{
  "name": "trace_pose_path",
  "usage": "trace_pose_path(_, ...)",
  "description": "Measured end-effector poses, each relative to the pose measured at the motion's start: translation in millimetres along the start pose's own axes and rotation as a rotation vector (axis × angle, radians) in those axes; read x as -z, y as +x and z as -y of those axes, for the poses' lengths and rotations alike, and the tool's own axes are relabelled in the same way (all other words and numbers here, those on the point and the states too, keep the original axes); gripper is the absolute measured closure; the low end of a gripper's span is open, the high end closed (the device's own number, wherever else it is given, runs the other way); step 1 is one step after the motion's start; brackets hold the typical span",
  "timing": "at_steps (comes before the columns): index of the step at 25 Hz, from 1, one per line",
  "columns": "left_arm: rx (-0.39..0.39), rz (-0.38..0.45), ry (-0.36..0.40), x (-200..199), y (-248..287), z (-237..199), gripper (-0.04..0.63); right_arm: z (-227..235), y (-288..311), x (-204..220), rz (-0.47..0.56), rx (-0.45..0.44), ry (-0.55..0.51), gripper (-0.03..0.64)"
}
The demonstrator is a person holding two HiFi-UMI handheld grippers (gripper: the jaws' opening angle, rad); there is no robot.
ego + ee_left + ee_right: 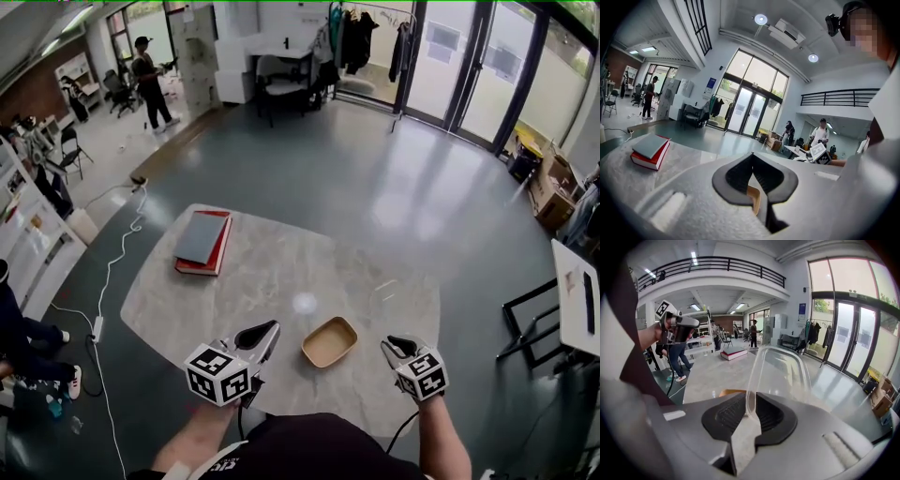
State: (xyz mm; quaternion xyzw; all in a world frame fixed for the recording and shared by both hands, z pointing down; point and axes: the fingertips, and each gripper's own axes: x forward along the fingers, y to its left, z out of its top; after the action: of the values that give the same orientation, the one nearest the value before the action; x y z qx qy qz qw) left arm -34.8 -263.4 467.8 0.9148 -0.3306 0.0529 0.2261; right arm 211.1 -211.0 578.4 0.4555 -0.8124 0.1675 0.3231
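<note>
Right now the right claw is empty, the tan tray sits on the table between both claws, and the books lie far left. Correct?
Not quite. The right claw is not empty: the right gripper view shows it shut on the edge of a clear plastic lid. The tan tray and the books are as you say.

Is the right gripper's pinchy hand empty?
No, the right gripper has its jaws shut on the edge of a clear plastic lid.
</note>
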Motion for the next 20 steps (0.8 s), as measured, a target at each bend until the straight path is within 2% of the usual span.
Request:
trace_pose_path(10, -0.008, 0.053, 0.122, -41.8, -11.0, 6.2, 0.591, -23.7, -52.4, -80.3, 0.284, -0.038, 0.000, 0.551)
trace_pose_path(20, -0.001, 0.058, 0.139, -46.8, -22.1, 15.3, 0.591, -44.4, -101.8, -151.7, 0.578, -0.132, 0.110, 0.552)
